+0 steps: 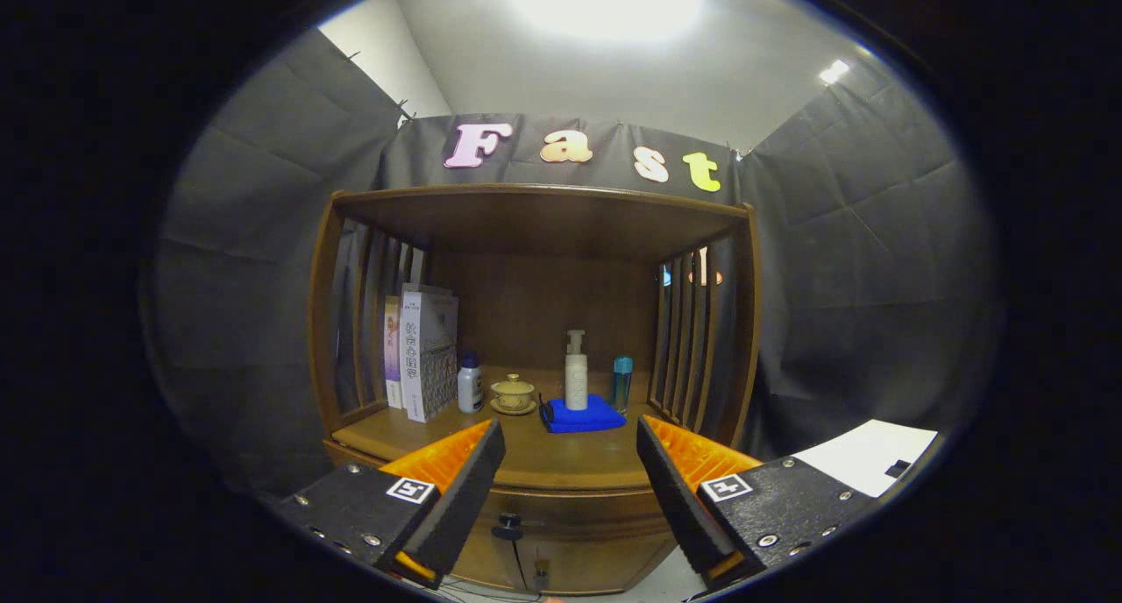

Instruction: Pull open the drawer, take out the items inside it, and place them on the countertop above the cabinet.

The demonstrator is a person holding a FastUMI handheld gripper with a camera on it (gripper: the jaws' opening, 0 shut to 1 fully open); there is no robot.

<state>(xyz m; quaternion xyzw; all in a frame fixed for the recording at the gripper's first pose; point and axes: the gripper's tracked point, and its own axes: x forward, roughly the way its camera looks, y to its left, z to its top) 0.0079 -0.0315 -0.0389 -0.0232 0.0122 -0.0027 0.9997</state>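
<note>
A wooden cabinet with a roofed countertop stands ahead of me. Below the countertop's front edge, the drawer front is closed, with a small dark knob low between my fingers. My gripper is open, held back from the cabinet, with nothing between its fingers. On the countertop sit a folded blue cloth with a white pump bottle on it, a blue tumbler, a lidded tea bowl on a saucer, and a small white bottle with a blue cap. The drawer's inside is hidden.
Books stand upright at the countertop's left, against slatted side walls. A white sheet or surface lies low to the right of the cabinet. Bare wood spans the countertop's front. A thin cable hangs below the knob.
</note>
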